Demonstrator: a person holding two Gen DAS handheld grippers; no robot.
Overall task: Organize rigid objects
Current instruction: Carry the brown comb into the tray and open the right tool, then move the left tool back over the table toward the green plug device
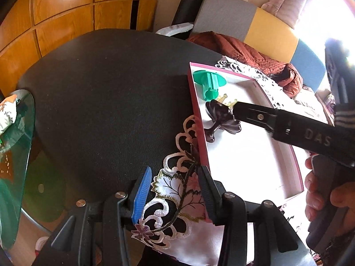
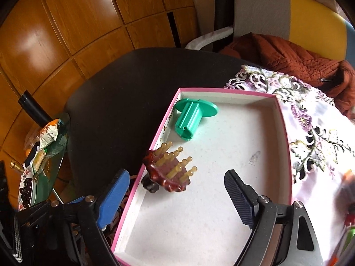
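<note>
A pink-edged white box [image 2: 233,95] lies on a round black table [image 2: 124,93]. Inside it lie a green plastic spool [image 2: 190,117] and a dark brown brush with tan pegs [image 2: 170,170], leaning on the box's left wall. My right gripper [image 2: 177,197] is open just above the box, with the brush ahead between its fingers, untouched. In the left wrist view the box [image 1: 197,119], the spool [image 1: 209,83] and the brush [image 1: 221,117] show, with the right gripper's black finger beside the brush. My left gripper [image 1: 175,190] is open, astride the box's near corner over an embroidered cloth [image 1: 175,184].
The embroidered cloth [image 2: 310,124] lies under the box. A rust-coloured jacket [image 2: 288,57] lies on a grey, yellow and blue sofa [image 2: 310,15] behind. A glass side table [image 2: 44,166] with snacks stands to the left. Wooden panels [image 2: 77,22] form the back wall.
</note>
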